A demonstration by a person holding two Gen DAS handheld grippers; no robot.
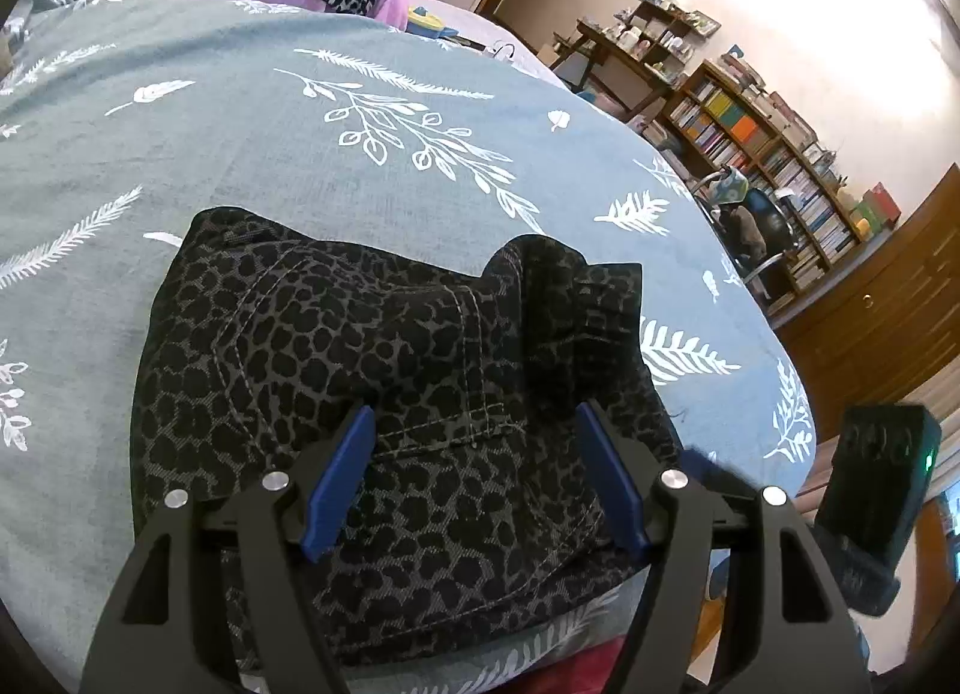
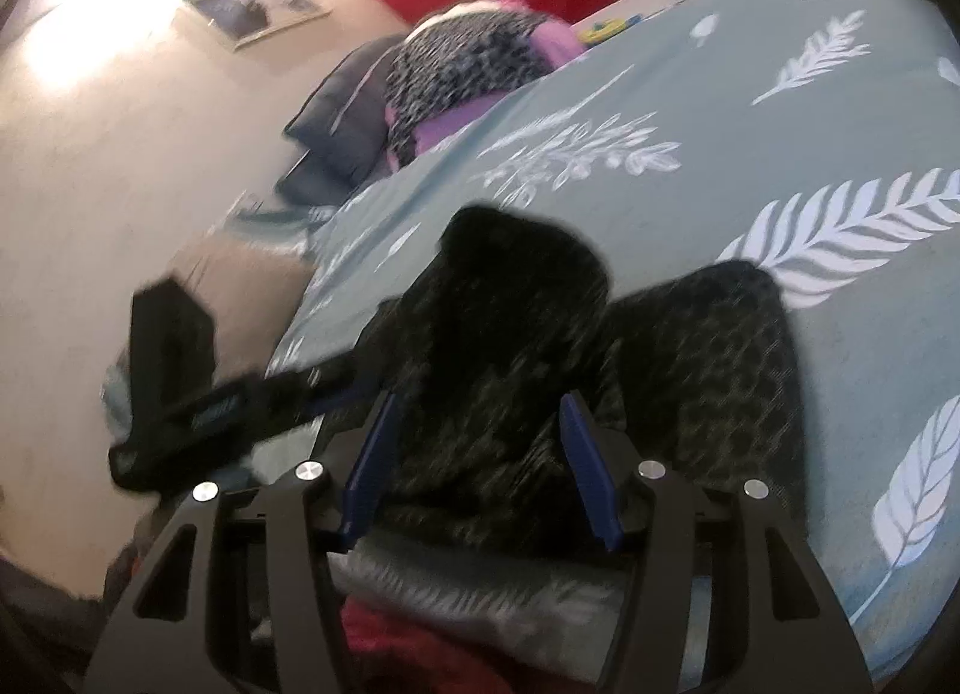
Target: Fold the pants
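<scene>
Leaf-print bedspread [image 1: 240, 165] under folded leopard-print pants [image 1: 372, 346]; no legible writing.

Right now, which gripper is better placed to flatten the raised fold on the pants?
The right, probably. The right gripper points straight at the raised fold of the pants. The left gripper sits over the flat pocket part, with the fold off to its right. Both are open.

Dark leopard-print pants [image 1: 372, 370] folded into a compact bundle, one end bunched upward, near bed's edge.
</scene>
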